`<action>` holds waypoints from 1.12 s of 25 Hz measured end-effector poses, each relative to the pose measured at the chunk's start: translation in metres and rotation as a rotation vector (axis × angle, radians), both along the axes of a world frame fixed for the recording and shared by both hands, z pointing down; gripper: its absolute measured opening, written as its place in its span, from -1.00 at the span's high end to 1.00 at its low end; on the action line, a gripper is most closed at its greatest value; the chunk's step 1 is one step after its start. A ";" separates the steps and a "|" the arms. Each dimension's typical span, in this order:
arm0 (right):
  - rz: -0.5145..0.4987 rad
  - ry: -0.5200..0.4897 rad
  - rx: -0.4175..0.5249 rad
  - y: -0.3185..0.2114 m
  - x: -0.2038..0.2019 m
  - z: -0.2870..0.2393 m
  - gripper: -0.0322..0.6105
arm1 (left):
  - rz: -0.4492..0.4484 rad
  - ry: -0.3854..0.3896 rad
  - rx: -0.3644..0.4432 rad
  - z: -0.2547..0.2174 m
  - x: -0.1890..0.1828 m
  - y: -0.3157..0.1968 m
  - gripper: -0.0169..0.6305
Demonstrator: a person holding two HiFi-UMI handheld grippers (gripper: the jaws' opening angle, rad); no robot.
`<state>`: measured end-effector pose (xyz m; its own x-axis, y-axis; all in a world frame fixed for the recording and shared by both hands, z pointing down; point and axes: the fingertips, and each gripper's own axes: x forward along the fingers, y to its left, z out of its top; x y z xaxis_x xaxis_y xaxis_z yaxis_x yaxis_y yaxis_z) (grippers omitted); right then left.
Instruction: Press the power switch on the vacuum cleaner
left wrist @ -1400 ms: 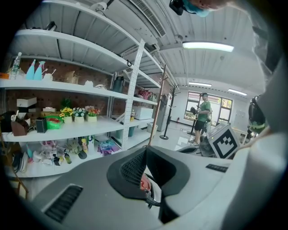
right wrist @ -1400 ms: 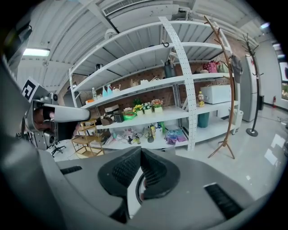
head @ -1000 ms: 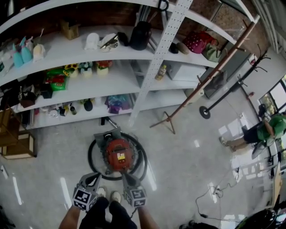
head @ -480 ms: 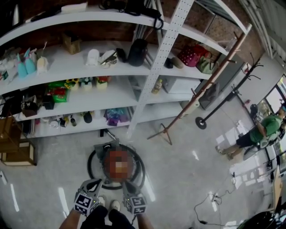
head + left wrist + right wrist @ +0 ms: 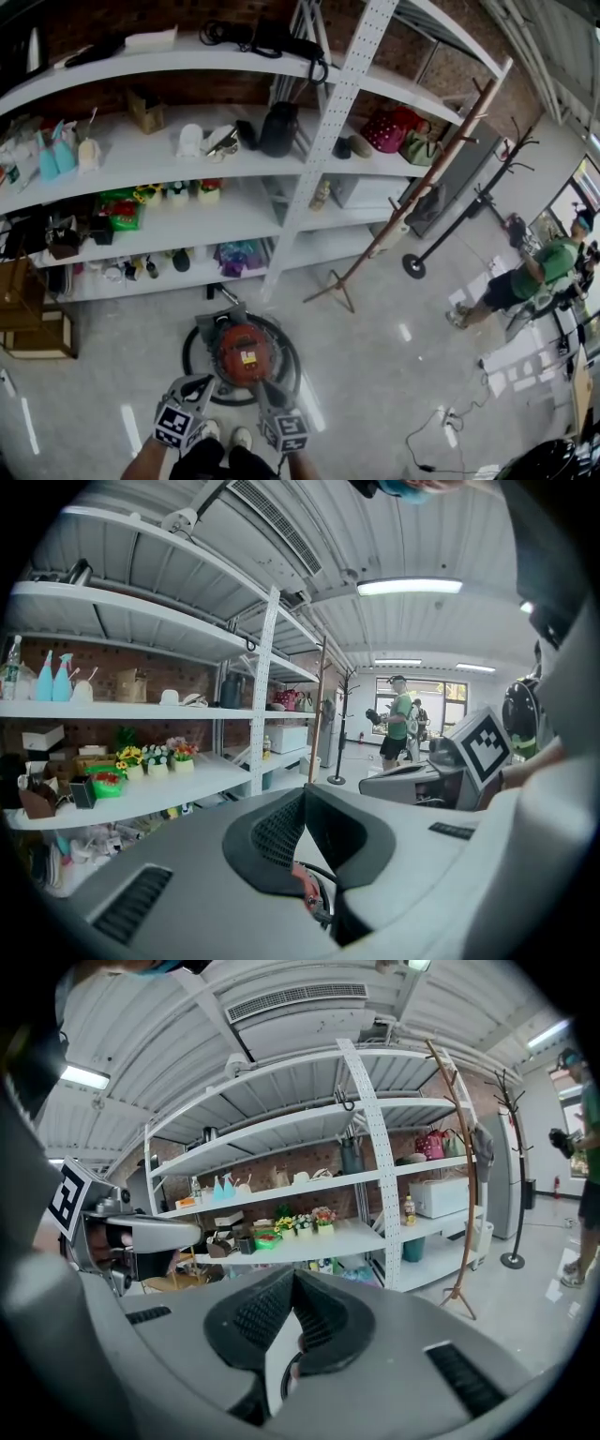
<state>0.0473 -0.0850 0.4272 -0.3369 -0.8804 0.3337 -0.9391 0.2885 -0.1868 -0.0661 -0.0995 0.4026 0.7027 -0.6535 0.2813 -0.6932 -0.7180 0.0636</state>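
The left gripper (image 5: 199, 384) has its jaws closed tip to tip with nothing between them. The right gripper (image 5: 266, 389) is the same, tips pressed together and empty. Both are low, just above the person's shoes (image 5: 225, 433), and angled in toward each other.

At 12 o'clock, just beyond the two sets of tips and touched by neither, the red vacuum cleaner (image 5: 242, 349) sits on the floor (image 5: 394, 375). Its black hose (image 5: 187, 356) is looped in a ring around it, and the near edge of that ring lies under the gripper tips.

Past the vacuum, still at 12, the white shelving unit (image 5: 328, 141) closes off the whole far side, its lowest shelf edge near the hose. A wooden crate (image 5: 28, 323) stands at 10 o'clock.

Bare floor opens toward 2 and 3 o'clock. It is bounded by a leaning wooden coat rack (image 5: 412, 187), a black coat stand (image 5: 469, 202) and, well apart, a person in a green shirt (image 5: 534, 272). A cable (image 5: 441, 422) trails across the floor at 4 o'clock.
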 end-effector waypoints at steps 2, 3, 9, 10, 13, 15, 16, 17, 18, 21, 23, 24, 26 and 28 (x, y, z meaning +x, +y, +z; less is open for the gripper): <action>0.012 -0.002 0.011 0.001 0.003 -0.009 0.88 | 0.013 0.000 0.006 -0.007 0.003 0.000 0.92; 0.017 -0.004 0.017 0.002 0.004 -0.013 0.88 | 0.021 -0.001 0.008 -0.010 0.005 0.000 0.92; 0.042 -0.006 0.046 0.003 0.011 -0.035 0.88 | 0.048 -0.014 0.038 -0.024 0.010 0.000 0.92; 0.044 -0.005 0.051 0.003 0.012 -0.038 0.88 | 0.051 -0.010 0.037 -0.025 0.010 0.002 0.92; 0.050 0.001 0.067 0.006 0.017 -0.047 0.88 | 0.050 -0.002 0.050 -0.034 0.013 0.001 0.92; 0.055 0.004 0.081 0.007 0.021 -0.055 0.88 | 0.047 0.004 0.063 -0.043 0.015 -0.001 0.92; 0.058 0.004 0.088 0.007 0.023 -0.059 0.88 | 0.048 0.006 0.071 -0.047 0.016 -0.002 0.92; 0.062 0.004 0.095 0.007 0.025 -0.063 0.88 | 0.050 0.007 0.078 -0.051 0.018 -0.003 0.92; 0.065 0.004 0.101 0.007 0.028 -0.067 0.88 | 0.053 0.010 0.087 -0.055 0.019 -0.004 0.92; 0.076 0.001 0.123 0.010 0.034 -0.079 0.88 | 0.053 0.022 0.113 -0.068 0.022 -0.005 0.92; 0.082 -0.006 0.143 0.010 0.039 -0.085 0.88 | 0.052 0.029 0.115 -0.076 0.024 -0.005 0.92; 0.082 -0.010 0.158 0.009 0.042 -0.088 0.88 | 0.053 0.025 0.121 -0.079 0.025 -0.006 0.92; 0.079 -0.015 0.176 0.007 0.045 -0.096 0.88 | 0.048 0.015 0.150 -0.084 0.023 -0.009 0.92; 0.080 -0.019 0.178 0.008 0.044 -0.106 0.88 | 0.037 0.020 0.165 -0.090 0.021 -0.010 0.92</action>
